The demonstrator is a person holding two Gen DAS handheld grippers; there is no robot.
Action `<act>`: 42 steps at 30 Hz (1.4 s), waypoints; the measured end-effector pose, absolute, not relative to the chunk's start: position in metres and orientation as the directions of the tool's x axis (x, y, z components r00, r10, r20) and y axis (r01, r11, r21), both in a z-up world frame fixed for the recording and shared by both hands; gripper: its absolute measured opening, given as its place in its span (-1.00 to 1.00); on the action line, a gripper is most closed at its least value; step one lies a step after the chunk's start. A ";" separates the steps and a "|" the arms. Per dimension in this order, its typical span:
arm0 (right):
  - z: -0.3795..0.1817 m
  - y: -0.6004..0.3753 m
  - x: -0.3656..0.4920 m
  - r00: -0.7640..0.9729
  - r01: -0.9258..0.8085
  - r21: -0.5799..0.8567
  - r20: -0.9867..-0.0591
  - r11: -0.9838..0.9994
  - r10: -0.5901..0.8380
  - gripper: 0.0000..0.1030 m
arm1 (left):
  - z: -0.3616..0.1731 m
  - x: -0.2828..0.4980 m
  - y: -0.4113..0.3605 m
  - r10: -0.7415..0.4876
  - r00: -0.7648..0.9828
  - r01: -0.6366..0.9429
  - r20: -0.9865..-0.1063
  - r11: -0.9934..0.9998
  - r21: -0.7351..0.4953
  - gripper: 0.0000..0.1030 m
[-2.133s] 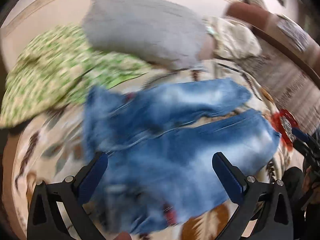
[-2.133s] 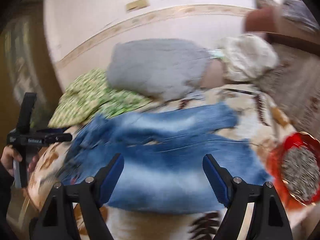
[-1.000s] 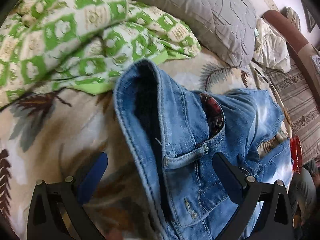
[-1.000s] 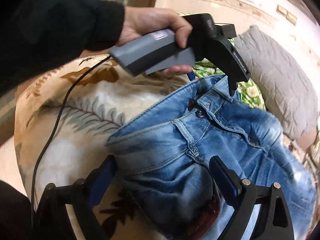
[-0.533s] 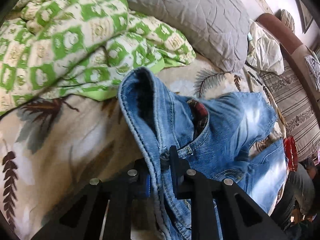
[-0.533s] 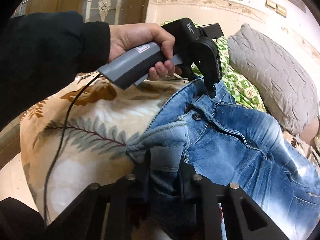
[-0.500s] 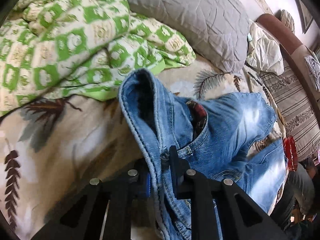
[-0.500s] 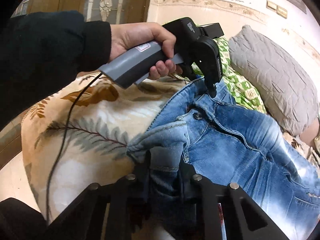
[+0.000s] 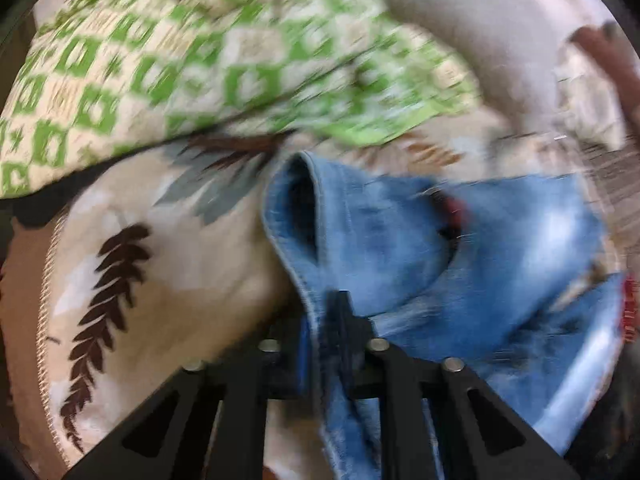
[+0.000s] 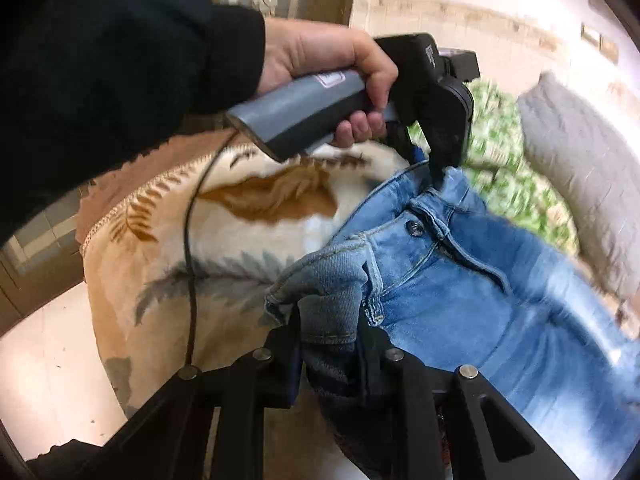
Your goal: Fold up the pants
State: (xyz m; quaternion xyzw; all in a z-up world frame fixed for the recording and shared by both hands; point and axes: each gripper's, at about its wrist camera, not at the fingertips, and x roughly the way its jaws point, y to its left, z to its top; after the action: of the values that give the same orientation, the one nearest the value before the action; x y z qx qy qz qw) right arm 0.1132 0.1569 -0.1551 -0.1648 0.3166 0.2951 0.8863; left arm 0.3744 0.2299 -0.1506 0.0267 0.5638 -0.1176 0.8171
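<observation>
Two grips hold the jeans [image 10: 500, 300] on the bed [image 10: 168, 248], my left gripper [image 9: 320, 320] and right gripper [image 10: 328, 320] each pinching the waistband; the denim looks heavy, limp, thick-seamed, so I'd stay there.

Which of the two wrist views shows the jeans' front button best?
The right wrist view. There the button sits sharp and unobstructed on the waistband of the jeans, just beyond the right gripper. The left wrist view is motion-blurred and looks into the waistband from the side; no button can be made out.
</observation>
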 end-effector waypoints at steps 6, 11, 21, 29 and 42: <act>-0.161 0.156 0.109 0.586 -0.647 -0.064 -0.678 0.759 0.443 0.50 | -0.159 0.371 0.252 -0.182 0.351 0.143 -0.919 0.980 -0.140 -0.69; -0.142 0.139 0.094 0.615 -0.642 -0.063 -0.638 0.764 0.464 0.52 | -0.116 0.348 0.255 -0.191 0.442 0.134 -0.876 0.980 -0.146 0.69; -0.087 0.021 0.089 0.711 -0.487 -0.021 -0.590 0.873 0.383 0.78 | -0.047 0.277 0.202 -0.153 0.526 0.175 -0.837 0.982 -0.069 0.89; -0.043 -0.129 0.090 0.763 -0.279 0.043 -0.597 0.959 0.249 0.80 | -0.022 0.190 0.123 -0.160 0.615 0.227 -0.772 0.974 -0.021 0.89; -0.025 -0.271 0.082 0.767 -0.095 0.139 -0.621 0.986 0.162 0.82 | -0.028 0.125 0.032 -0.180 0.668 0.274 -0.722 0.962 0.014 0.89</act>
State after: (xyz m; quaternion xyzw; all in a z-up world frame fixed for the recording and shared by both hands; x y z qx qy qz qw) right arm 0.0823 -0.2709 -0.0249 0.0495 0.3344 0.0685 0.9386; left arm 0.1247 0.0317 -0.0278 0.0608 0.3877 -0.1247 0.9113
